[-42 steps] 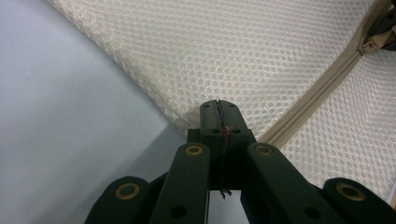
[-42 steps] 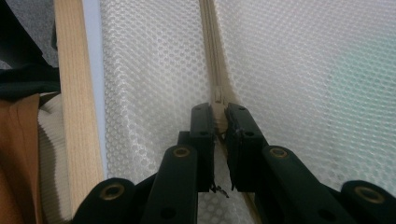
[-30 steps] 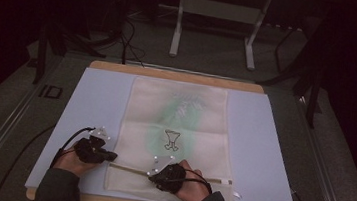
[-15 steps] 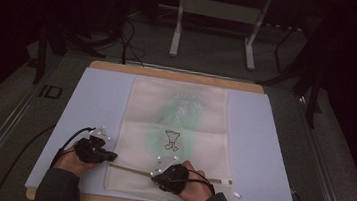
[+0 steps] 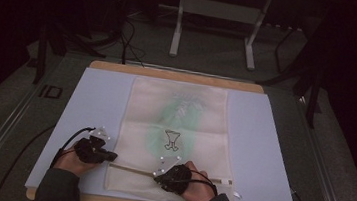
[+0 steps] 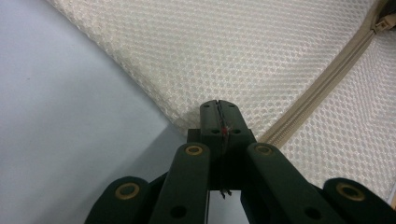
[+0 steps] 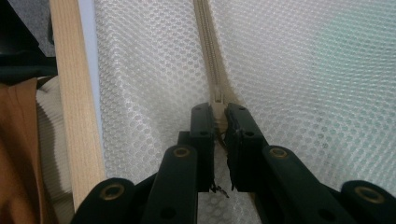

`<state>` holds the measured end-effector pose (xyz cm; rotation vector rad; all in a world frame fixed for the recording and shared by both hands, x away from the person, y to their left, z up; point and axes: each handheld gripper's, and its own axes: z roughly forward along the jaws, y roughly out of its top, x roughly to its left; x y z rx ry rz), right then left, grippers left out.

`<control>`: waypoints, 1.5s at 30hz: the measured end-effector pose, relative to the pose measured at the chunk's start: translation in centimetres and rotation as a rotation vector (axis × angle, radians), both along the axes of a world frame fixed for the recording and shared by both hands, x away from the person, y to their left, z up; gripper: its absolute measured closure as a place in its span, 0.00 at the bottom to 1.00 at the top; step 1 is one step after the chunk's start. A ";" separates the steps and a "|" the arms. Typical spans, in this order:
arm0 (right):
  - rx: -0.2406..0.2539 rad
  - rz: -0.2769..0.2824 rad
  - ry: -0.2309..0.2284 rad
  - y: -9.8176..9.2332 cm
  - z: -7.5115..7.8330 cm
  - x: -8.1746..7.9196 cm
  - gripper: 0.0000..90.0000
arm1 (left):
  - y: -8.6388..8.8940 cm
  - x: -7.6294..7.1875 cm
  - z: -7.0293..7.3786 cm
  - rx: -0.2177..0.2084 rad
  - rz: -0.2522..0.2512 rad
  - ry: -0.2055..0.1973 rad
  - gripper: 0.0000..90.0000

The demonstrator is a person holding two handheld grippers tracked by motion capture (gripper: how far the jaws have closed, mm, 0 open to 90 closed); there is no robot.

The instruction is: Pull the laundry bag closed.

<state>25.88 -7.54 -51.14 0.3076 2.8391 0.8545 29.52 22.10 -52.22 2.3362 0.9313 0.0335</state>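
A cream mesh bag (image 5: 180, 111) with a green item showing through it lies flat on a pale blue mat (image 5: 91, 101). Its beige zipper (image 5: 218, 179) runs along the near end. At the bag's near left corner my left gripper (image 5: 111, 158) is shut, pinching the mesh edge (image 6: 187, 119) where the zipper (image 6: 322, 88) ends. My right gripper (image 5: 159, 175) sits on the zipper line, and its jaws (image 7: 219, 116) are shut on the zipper slider (image 7: 218, 103), with the closed zipper (image 7: 205, 46) running on ahead.
The mat lies on a wooden table whose edge (image 7: 74, 93) runs just beside the bag's near end. Brown and cream clothing (image 7: 23, 154) shows past that edge. Beyond the table stand a metal frame (image 5: 214, 29) and cables on a dark floor.
My right gripper has crept slightly to the right along the zipper line. The left gripper and the bag have stayed where they were.
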 end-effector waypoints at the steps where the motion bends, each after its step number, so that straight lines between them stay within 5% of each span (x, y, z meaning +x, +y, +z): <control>1: -0.003 0.001 -0.001 0.0 0.0 0.0 0.91 | 0.0 0.0 0.0 -0.003 0.001 0.001 1.00; 45: -0.018 -0.011 0.002 -2.8 0.3 0.2 0.91 | 0.0 0.0 0.0 0.003 -0.005 0.000 1.00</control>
